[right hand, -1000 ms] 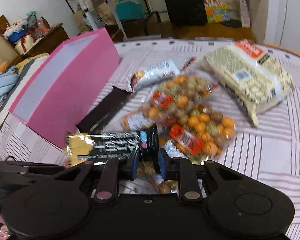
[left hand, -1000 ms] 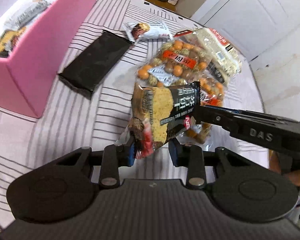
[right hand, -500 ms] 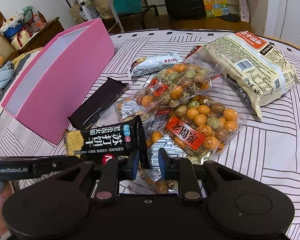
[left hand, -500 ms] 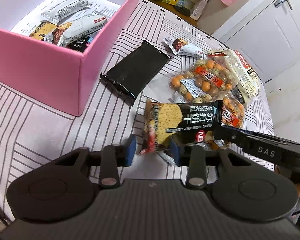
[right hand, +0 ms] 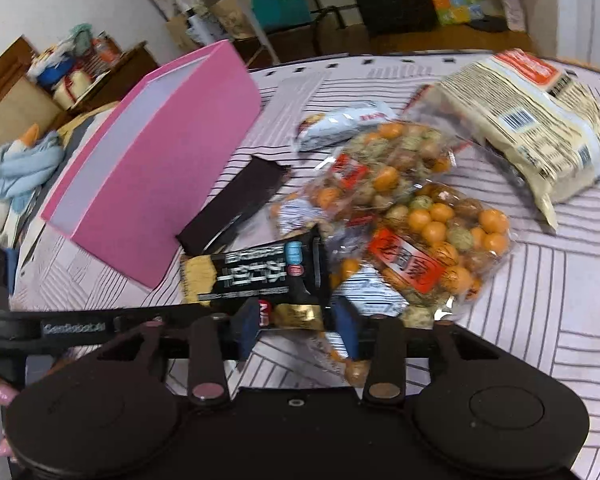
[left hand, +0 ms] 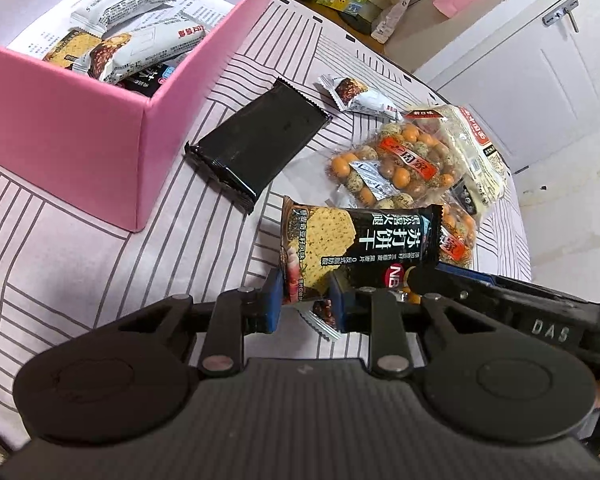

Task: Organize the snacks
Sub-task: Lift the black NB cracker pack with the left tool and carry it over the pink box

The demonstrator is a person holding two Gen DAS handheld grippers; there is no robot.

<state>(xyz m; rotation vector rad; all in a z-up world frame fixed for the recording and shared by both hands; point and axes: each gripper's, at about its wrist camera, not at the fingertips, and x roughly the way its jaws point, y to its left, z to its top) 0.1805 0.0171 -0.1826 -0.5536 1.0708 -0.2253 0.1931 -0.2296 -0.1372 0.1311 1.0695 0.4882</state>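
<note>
Lying loose: two nut bags (left hand: 396,168), one black packet (left hand: 260,146).

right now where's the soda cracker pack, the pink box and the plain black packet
soda cracker pack (left hand: 360,246), left wrist view, on the black printed front panel.
pink box (left hand: 60,128), left wrist view, on its bare outer side wall.
plain black packet (left hand: 260,144), left wrist view, on the middle of its flat top face.

The cracker packet (left hand: 360,248) is glossy printed film with crimped ends, and the black wrapper (left hand: 260,146) beside it shines the same way — smooth foil-like plastic. The nut bags (right hand: 416,216) are clear, crinkled plastic, while the pink box (left hand: 72,136) looks like matt card. The surface (left hand: 80,264) wears a striped cloth — soft and dull; each hand-held gripper (left hand: 306,300) is matt black plastic with blue pads (right hand: 347,322).
</note>
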